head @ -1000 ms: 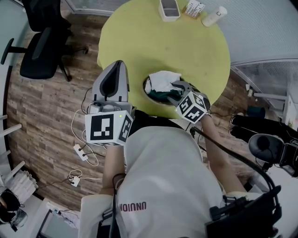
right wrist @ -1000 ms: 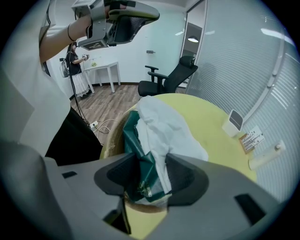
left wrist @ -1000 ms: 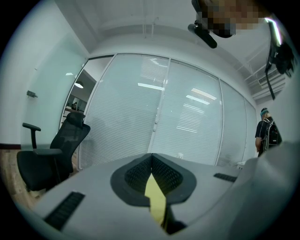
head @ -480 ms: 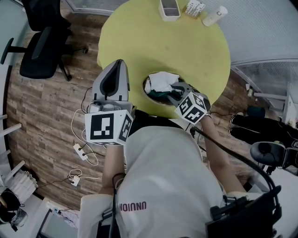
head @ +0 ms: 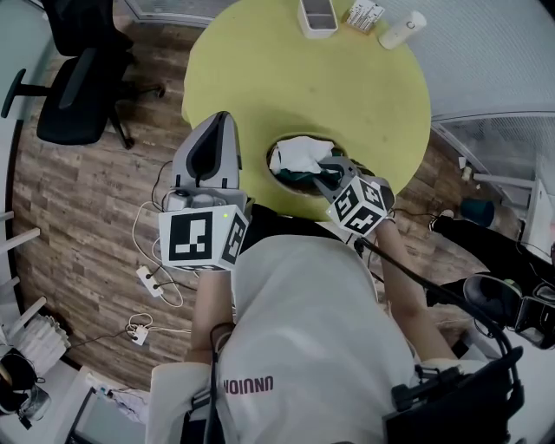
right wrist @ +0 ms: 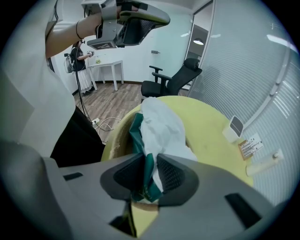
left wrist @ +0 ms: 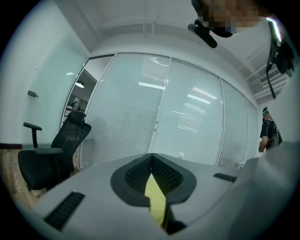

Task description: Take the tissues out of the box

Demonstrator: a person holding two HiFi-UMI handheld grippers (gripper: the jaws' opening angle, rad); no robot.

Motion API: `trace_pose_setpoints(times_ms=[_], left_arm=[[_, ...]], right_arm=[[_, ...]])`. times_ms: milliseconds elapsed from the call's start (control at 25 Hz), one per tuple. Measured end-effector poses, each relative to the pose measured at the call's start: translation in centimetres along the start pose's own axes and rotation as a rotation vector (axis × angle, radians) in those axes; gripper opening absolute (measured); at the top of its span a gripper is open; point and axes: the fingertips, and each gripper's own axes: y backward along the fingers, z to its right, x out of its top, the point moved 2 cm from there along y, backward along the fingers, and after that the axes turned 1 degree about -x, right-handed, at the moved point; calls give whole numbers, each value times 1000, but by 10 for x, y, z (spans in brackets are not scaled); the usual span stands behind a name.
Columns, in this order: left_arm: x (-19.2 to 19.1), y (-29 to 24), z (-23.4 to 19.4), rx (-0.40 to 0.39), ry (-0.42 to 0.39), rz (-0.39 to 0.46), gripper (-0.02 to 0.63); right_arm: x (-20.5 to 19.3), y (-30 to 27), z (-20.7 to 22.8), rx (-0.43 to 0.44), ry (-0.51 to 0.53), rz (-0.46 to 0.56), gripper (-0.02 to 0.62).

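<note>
A dark green tissue pack [head: 293, 179] lies near the front edge of the round yellow table [head: 347, 87], with a crumpled white tissue [head: 299, 154] sticking out of its top. My right gripper [head: 326, 170] reaches into it from the right. In the right gripper view its jaws [right wrist: 152, 171] are closing, and the white tissue [right wrist: 161, 126] and a fold of the green pack [right wrist: 140, 140] fill the gap between the pads. My left gripper [head: 220, 120] is held up off the table's left edge, apart from the pack. In its own view it [left wrist: 151, 157] is shut and empty.
At the table's far side stand a white container [head: 315, 16], a small card stand [head: 362, 15] and a white bottle [head: 399, 30]. A black office chair [head: 78, 78] stands on the wood floor at left. A power strip with cables [head: 152, 282] lies on the floor below.
The right gripper's jaws have drawn in on the tissue and the pack's edge. The tissue's top has shifted a little. The left gripper has not moved.
</note>
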Motion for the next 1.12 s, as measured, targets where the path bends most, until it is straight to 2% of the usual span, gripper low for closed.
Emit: trace_pose_setpoints(times_ms=[640,1120], left_arm=[[-4,3,-1,14,2,-8,14],[-4,4,-1,13,-6,-9,14]], right_arm=[[9,9,1,-50,69,26,100],[16,14,6,-90,69,65,95]])
